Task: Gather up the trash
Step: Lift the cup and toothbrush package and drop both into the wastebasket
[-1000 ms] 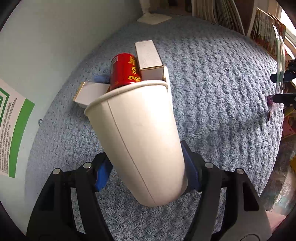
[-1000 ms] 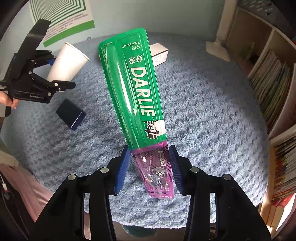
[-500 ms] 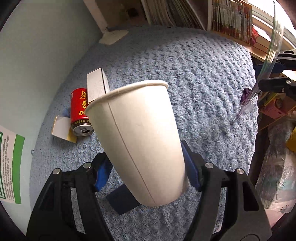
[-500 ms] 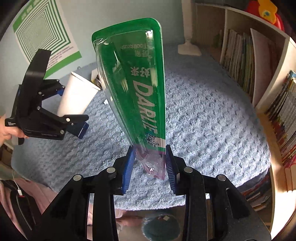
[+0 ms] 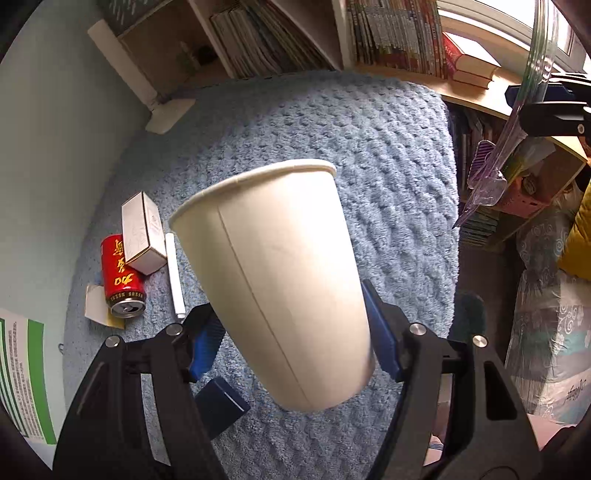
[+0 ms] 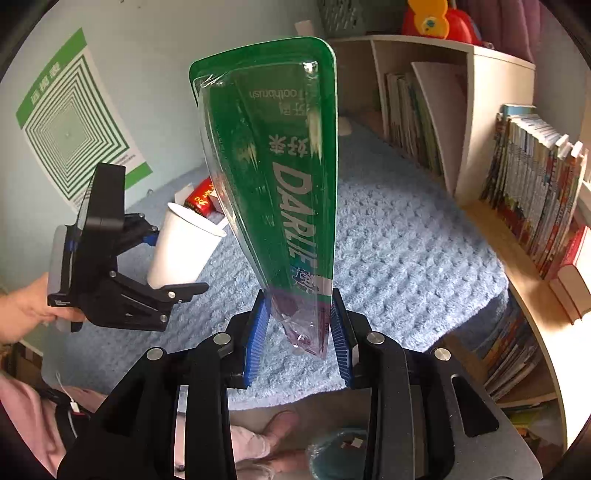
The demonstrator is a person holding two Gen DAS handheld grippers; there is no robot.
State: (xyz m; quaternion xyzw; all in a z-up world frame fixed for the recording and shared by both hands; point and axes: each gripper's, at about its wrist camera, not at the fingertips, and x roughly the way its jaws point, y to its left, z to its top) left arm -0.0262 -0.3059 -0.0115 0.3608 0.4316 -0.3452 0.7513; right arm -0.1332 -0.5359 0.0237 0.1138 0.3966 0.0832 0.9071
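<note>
Above the blue blanket (image 5: 388,155), the left gripper (image 5: 295,343) clasped a paper cup (image 5: 273,280). The right gripper (image 6: 297,332) pinched a green toothbrush package (image 6: 280,177)

On the blanket (image 5: 369,155), a can (image 5: 122,280) lay beside a small box (image 5: 142,230), with a pen (image 5: 173,273) to their right. Bookshelves (image 5: 332,33) stood behind the blanket, and a flat box (image 5: 221,406) lay nearest.

White paper cup (image 5: 280,280) tilted, green toothbrush pack (image 6: 280,192) upright, both lifted
</note>
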